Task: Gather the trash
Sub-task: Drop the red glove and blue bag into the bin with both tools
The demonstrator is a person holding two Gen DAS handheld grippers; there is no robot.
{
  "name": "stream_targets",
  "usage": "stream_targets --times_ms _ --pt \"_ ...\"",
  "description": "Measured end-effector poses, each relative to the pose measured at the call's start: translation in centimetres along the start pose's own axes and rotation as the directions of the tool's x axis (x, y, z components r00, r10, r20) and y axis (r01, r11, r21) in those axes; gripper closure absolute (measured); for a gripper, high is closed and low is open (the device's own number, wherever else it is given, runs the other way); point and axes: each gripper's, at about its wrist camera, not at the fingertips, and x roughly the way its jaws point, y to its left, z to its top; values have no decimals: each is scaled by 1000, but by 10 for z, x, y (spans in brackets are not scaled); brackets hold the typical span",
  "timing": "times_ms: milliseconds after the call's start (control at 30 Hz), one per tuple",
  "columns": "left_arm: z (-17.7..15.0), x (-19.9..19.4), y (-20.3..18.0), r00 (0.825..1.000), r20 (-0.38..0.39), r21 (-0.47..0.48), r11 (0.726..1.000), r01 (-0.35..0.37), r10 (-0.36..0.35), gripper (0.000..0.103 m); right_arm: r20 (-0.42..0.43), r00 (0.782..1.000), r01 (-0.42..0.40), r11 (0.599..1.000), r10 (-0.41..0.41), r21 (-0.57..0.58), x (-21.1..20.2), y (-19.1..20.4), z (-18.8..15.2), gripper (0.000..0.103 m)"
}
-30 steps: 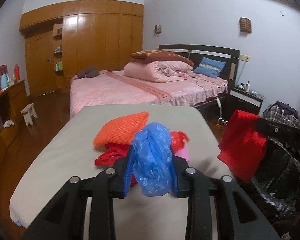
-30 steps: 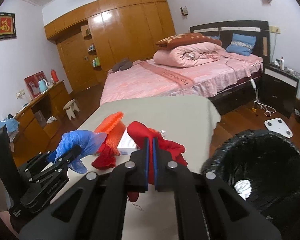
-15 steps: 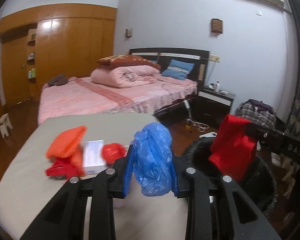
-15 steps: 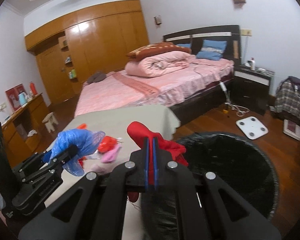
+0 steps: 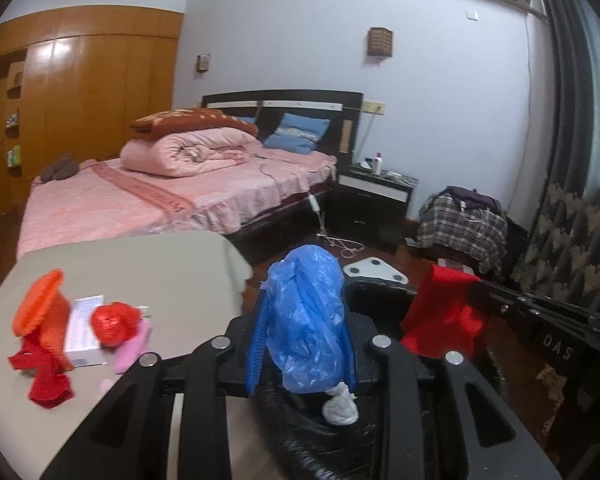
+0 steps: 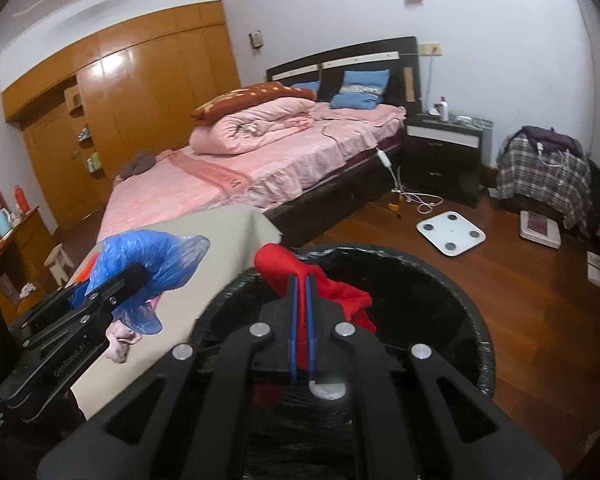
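Left hand-held gripper point(image 5: 302, 354): clamping a crumpled blue plastic bag point(image 5: 306, 320) over the bin's counter-side rim.
Right hand-held gripper point(image 6: 301, 322): pinching a red cloth point(image 6: 296, 270) above the black-lined trash bin point(image 6: 440, 280).
Counter point(image 5: 140, 268): carrying leftover orange, red and pink scraps.

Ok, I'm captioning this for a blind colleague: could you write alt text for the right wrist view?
The right gripper, shut on a red cloth scrap, hangs over a black-lined trash bin. At left, the left gripper holds a blue plastic bag above a beige table; a pink bed stands behind.
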Motion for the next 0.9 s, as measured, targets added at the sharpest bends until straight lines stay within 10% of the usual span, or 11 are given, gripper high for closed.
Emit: stream_targets --times_ms 100,167,433,900 --pt "-2 9 -15 999 -17 26 999 37 -37 64 -4 999 32 999 -32 15 0 -11 -4 95" --pt "-3 13 -18 999 -20 33 998 50 -49 45 -4 998 58 998 -58 29 0 -18 -8 73" --pt "-7 3 3 1000 2 36 999 -30 30 29 47 992 115 992 -117 43 -6 -20 -14 13" --pt "-54 -34 122 939 -74 -35 940 -339 336 23 -9 999 -45 997 44 -58 32 78 -37 7"
